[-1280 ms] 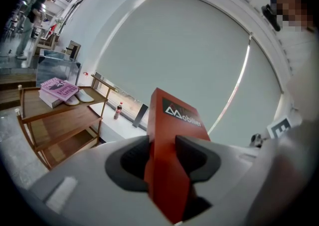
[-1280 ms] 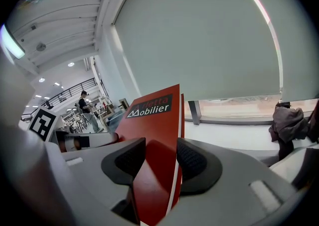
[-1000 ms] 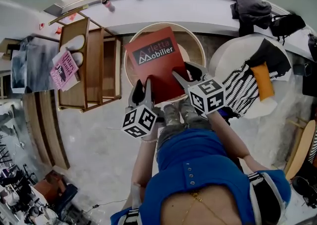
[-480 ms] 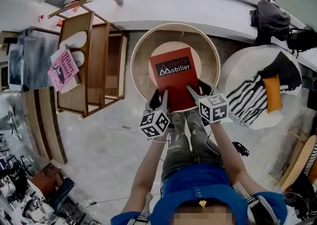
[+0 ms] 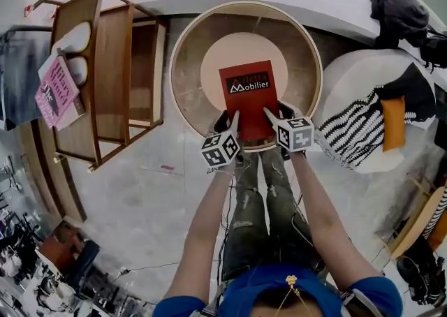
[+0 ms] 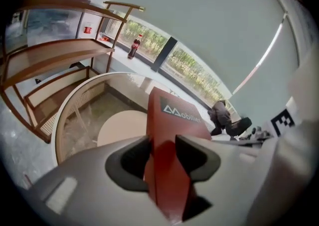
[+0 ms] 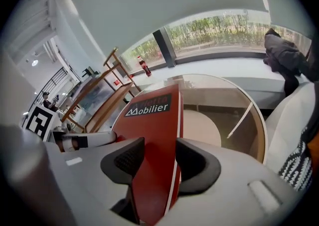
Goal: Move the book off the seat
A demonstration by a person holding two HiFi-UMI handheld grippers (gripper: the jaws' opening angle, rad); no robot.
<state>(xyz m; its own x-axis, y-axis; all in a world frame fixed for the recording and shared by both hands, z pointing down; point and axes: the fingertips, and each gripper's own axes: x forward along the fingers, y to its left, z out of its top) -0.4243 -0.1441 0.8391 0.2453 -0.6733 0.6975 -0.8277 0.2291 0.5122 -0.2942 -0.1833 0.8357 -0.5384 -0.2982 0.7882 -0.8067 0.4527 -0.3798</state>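
Observation:
A red book (image 5: 250,99) with white "Mobilier" lettering is held by its near edge over the beige round seat cushion (image 5: 216,64) of a round wicker chair (image 5: 178,50). My left gripper (image 5: 229,121) is shut on the book's near left corner, and my right gripper (image 5: 276,113) on the near right corner. In the left gripper view the book (image 6: 172,135) stands edge-on between the pads of that gripper (image 6: 162,155). In the right gripper view the book (image 7: 152,135) sits between the jaws of that gripper (image 7: 155,158), which have just been opening slightly; the pads still touch it.
A wooden shelf unit (image 5: 112,64) stands left of the chair, with a pink book (image 5: 52,92) on it. A white pouffe (image 5: 349,85) with striped cloth (image 5: 360,127) sits to the right. A dark bag (image 5: 398,1) and a cola bottle (image 6: 133,47) rest on the window ledge.
Both grippers have sunk with the red book from chest height down toward the chair; the book now hangs low over the seat cushion.

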